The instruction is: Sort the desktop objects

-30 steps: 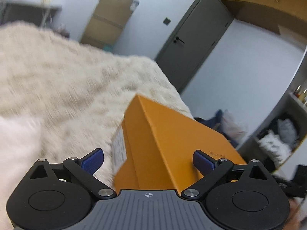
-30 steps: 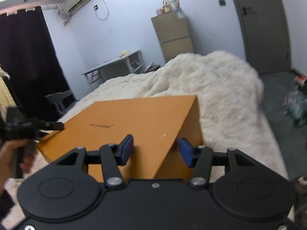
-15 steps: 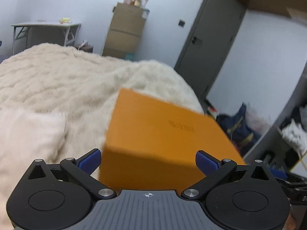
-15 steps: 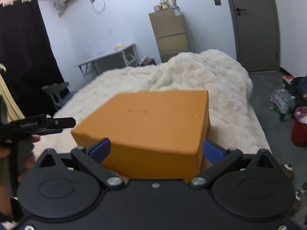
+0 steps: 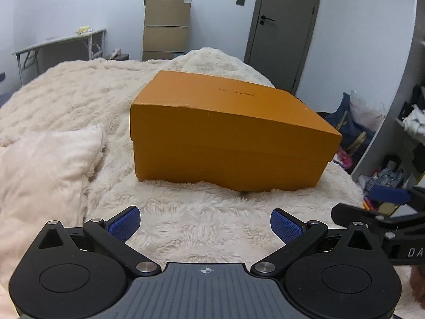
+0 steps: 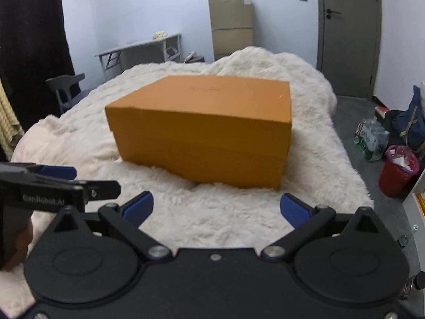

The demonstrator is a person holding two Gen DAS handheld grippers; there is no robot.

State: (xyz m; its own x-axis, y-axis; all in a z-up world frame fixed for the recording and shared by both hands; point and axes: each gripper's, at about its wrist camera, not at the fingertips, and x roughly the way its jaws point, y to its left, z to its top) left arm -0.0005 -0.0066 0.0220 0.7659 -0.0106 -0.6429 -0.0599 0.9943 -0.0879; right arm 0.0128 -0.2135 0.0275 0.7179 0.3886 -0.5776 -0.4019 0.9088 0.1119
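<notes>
Resting on blanket (image 5: 186, 212): orange box (image 5: 228, 138), lid on; L/R fingers wide, empty.

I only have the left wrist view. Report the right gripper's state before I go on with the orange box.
Observer: The right gripper is open. Its jaws have just been opening, and nothing is between them.
Operator: Tell me what stands left of the bed.
Observer: A dark chair, in front of a dark curtain.
Operator: Now the floor on the right.
Observer: A wrapped pack of bottles lies there, next to a red bin.
</notes>
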